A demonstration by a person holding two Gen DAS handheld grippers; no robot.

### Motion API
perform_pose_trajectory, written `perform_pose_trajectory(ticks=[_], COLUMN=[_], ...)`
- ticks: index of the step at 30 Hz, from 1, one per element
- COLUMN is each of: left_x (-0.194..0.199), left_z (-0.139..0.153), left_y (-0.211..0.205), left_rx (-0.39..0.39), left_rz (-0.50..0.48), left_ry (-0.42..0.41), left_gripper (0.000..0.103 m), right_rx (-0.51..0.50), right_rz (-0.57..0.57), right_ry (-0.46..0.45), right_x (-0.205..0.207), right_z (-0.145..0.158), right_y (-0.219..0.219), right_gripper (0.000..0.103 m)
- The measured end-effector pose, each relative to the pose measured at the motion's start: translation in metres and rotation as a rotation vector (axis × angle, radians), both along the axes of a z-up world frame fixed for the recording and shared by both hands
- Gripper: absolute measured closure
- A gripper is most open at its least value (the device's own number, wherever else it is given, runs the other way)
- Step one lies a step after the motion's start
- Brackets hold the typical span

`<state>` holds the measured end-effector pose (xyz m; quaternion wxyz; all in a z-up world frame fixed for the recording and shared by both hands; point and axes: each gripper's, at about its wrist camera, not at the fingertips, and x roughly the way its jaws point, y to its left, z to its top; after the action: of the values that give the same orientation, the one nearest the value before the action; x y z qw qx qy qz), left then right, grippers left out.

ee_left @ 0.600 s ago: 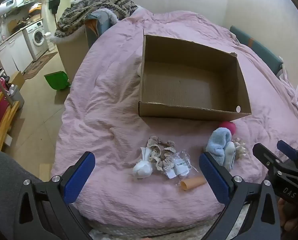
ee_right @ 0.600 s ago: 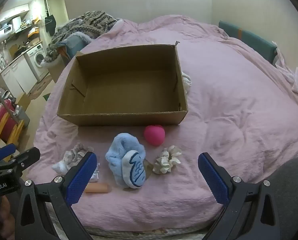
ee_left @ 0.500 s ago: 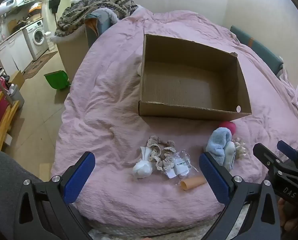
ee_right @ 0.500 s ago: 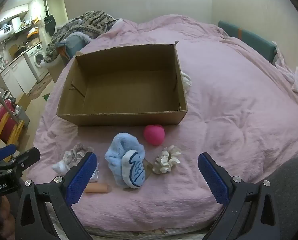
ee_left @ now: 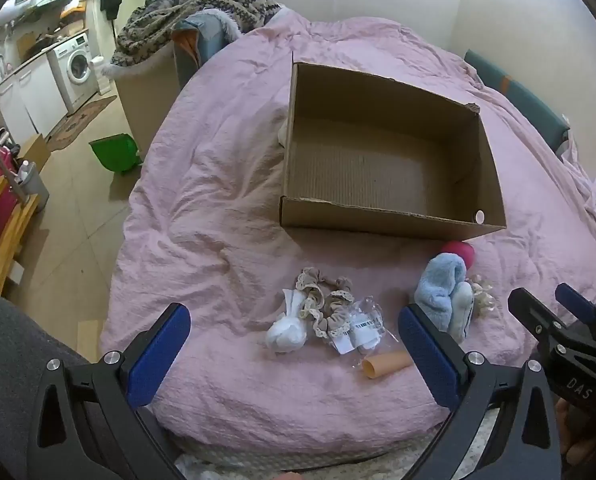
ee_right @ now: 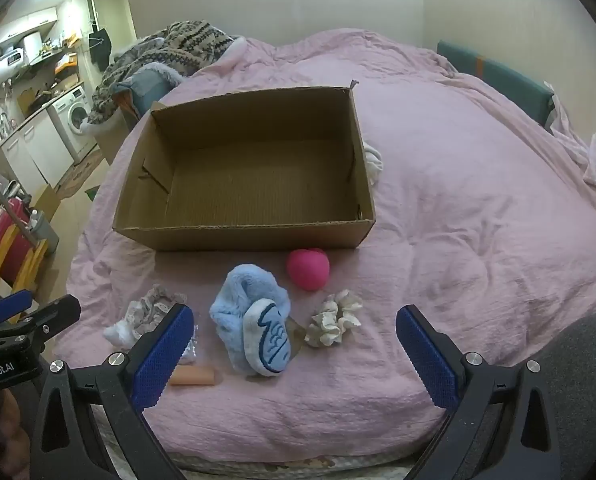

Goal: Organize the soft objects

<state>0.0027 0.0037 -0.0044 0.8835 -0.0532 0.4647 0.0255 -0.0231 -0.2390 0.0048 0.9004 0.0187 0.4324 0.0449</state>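
Room: bedroom open to a kitchen corner; a bed under a rumpled pink quilt (ee_right: 477, 208) carries everything.
Box: open brown cardboard box (ee_right: 242, 236) on the quilt, nothing visible inside.
Soft items: fluffy light-blue slipper (ee_right: 254, 320), pink foam ball (ee_right: 308, 269), cream ruffled scrunchie (ee_right: 333, 320), beige lace scrunchie (ee_left: 323, 300), white knotted cloth (ee_left: 286, 334), all in front of the box.
Handling: judged light, compressible, not fragile; the slipper should take a pinch across its plush cuff, the ball may roll.
Left claw (ee_left: 290, 344): released, grasping nothing, above the white cloth and lace scrunchie.
Right claw (ee_right: 294, 344): released, grasping nothing; slipper lies between its fingers' lines, just ahead.
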Motion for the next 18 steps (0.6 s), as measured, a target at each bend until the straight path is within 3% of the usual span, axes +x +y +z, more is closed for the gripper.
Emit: perform_pose_trajectory(ticks=[18], left_x=[0.0017], left_z=[-0.0019], left_y=[0.0008], left_rx=[-0.005], left_rz=[-0.004], left_ry=[0.007], left_gripper=[0.0], right_rx=[-0.001], right_rz=[0.0], right_ry=[0.002], right_x=[0.0001], right_z=[-0.0002], right_y=[-0.0003], right_gripper=[0.0])
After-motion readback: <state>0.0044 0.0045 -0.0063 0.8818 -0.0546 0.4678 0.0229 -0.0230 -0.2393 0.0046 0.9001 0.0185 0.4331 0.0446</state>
